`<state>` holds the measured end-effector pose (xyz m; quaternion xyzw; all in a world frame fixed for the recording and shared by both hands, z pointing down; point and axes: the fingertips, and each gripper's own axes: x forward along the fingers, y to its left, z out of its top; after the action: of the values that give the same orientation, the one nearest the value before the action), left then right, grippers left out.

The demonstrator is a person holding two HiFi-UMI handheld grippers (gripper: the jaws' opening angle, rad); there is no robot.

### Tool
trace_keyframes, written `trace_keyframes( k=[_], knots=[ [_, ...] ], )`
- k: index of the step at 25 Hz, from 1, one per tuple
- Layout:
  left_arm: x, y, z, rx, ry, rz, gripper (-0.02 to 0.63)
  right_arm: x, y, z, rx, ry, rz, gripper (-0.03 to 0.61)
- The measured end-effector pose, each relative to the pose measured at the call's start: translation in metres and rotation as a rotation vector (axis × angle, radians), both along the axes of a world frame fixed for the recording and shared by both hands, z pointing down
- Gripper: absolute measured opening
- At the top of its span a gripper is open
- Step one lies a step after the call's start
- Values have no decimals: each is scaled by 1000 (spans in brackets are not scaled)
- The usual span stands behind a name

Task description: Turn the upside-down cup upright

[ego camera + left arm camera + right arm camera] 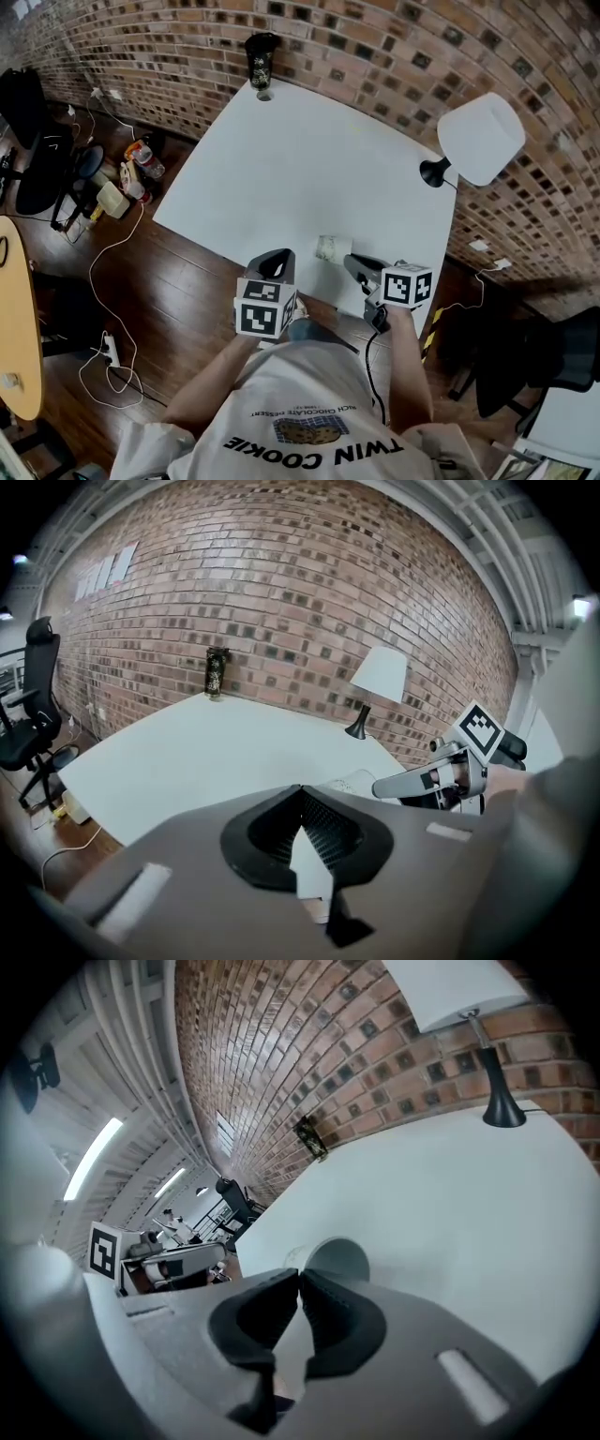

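A small white patterned cup [330,247] stands near the table's front edge, between my two grippers. In the right gripper view the cup [339,1256] sits just beyond the fingertips, with a grey round hollow that looks like its mouth facing me. My right gripper [352,262] [300,1275] is shut, pads together with nothing between them, its tip close beside the cup's right side. My left gripper [279,256] [302,792] is shut too, a little to the cup's left. From the left gripper view, the cup [350,782] peeks over the jaws beside the right gripper's fingers [405,782].
The white table [281,159] stands against a brick wall. A black-footed lamp with a white shade [480,139] stands at its right edge. A dark can [261,60] stands at the far corner. Cables and clutter [117,187] lie on the wooden floor at left.
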<state>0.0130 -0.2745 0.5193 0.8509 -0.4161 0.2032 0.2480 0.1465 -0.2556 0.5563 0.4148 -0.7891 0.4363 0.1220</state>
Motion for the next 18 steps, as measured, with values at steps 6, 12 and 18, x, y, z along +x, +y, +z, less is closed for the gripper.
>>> trace_keyframes(
  k=[6,12,18],
  knots=[
    [-5,0,1,-3,3,-11,6,-19,-7,-22,50,120,-178,11],
    [-4,0,-2,4,9,-11,6,-33,-9,-19,17,508,-535,11],
    [-10,-1,-2,3,15,-27,6,-48,-10,-11,62,808,-809,11]
  ],
)
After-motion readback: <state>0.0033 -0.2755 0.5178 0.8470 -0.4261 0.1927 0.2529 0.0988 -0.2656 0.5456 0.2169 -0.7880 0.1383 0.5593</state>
